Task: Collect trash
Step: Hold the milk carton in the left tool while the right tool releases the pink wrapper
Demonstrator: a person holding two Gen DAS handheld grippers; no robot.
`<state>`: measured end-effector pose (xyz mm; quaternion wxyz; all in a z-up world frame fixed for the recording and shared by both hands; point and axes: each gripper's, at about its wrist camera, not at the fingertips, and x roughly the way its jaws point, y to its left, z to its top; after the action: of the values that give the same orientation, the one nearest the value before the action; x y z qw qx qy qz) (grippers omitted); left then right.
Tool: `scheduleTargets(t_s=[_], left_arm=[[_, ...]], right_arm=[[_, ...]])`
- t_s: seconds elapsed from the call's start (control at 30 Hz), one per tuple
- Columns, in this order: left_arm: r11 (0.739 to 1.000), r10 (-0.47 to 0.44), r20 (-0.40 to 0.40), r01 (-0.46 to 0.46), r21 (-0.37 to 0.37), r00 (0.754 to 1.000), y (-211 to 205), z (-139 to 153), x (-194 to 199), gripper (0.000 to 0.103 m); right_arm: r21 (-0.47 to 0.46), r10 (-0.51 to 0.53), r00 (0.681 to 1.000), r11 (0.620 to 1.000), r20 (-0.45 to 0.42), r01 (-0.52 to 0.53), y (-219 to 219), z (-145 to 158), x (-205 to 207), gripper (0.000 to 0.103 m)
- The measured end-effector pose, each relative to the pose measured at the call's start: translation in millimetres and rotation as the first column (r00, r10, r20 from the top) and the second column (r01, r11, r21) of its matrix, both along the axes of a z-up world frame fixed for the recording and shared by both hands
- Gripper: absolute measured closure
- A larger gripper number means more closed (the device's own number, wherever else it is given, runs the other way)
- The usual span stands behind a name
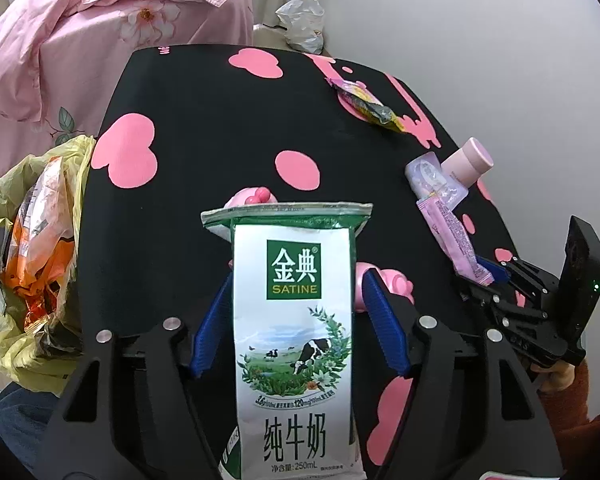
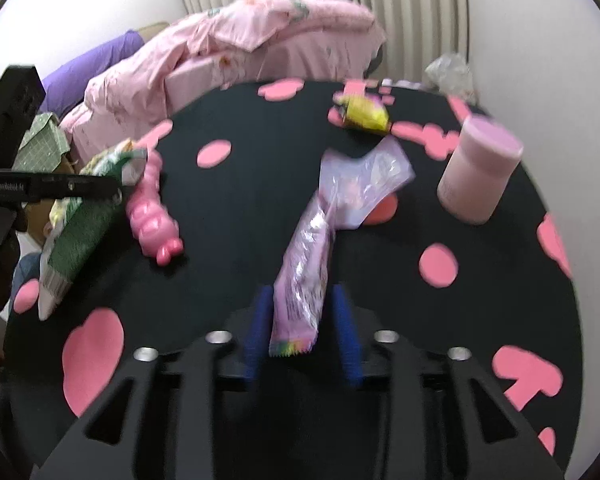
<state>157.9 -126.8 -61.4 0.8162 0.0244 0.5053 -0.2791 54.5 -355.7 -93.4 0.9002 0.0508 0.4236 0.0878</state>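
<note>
Two grippers are seen over the black table [image 1: 204,128]: the left gripper [image 1: 296,320] with jaws apart around a milk carton [image 1: 294,332], the right gripper [image 2: 300,336] with jaws apart, a pink wrapper [image 2: 304,272] between them, unclamped

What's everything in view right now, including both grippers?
milk carton: 1, white and green, between the left gripper's fingers
pink wrapper: 1, pink, on the table between the right gripper's fingers
clear packet: 1, lilac-tinted, at that wrapper's far end
bottle: 1, pink, table's right side
yellow wrapper: 1, yellow, far side of table
toy: 1, pink, lying behind the carton
trash bag: 1, yellow, left of table, orange wrappers inside
table: 1, black with pink spots
bedding: pink, behind table
plastic bag: 1, white, beyond table
left gripper: black, blue pads, open around carton
right gripper: black, blue pads, open around wrapper
</note>
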Motion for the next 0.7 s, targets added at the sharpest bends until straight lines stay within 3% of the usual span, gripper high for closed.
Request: scheduleTargets(t_s=[0.23, 0.3, 0.37, 0.43, 0.5, 0.63, 0.7], left_arm=[[1.000, 0.004, -0.029, -0.005, -0.010, 1.000, 2.0, -10.7, -3.1, 0.040], [1.000, 0.010, 0.003, -0.010, -0.023, 1.000, 4.6, -5.0, -5.7, 0.039], [0.999, 0.023, 0.026, -0.022, -0.030, 0.999, 7.5, -0.6, -5.4, 0.039], [0.999, 0.035, 0.040, -0.033, -0.039, 0.999, 9.7, 3.2, -4.0, 0.039], [0.997, 0.052, 0.056, -0.049, -0.057, 0.997, 12.4, 7.3, -2.9, 0.039], [0.995, 0.067, 0.091, -0.059, -0.086, 0.994, 18.6, 14.1, -3.1, 0.039], [0.994, 0.070, 0.119, -0.059, -0.091, 0.990, 24.0, 18.5, -4.2, 0.039]], right_arm=[[0.008, 0.009, 1.000, 1.000, -0.025, -0.009, -0.5, -0.4, -8.0, 0.062], [0.078, 0.006, 0.999, 0.997, -0.044, -0.002, -6.6, 6.6, -4.3, 0.062], [0.135, -0.004, 1.000, 0.991, 0.017, 0.002, -13.1, 27.5, 1.1, 0.062], [0.069, -0.022, 0.995, 0.997, 0.094, 0.015, -12.5, 50.3, 13.2, 0.062], [0.034, -0.014, 0.992, 0.999, 0.125, 0.010, -11.7, 66.0, 47.9, 0.062], [0.007, -0.055, 0.996, 0.999, 0.072, 0.054, -15.9, 60.3, 130.8, 0.062], [0.006, -0.106, 0.994, 0.994, 0.006, 0.106, -22.8, 46.0, 178.1, 0.062]])
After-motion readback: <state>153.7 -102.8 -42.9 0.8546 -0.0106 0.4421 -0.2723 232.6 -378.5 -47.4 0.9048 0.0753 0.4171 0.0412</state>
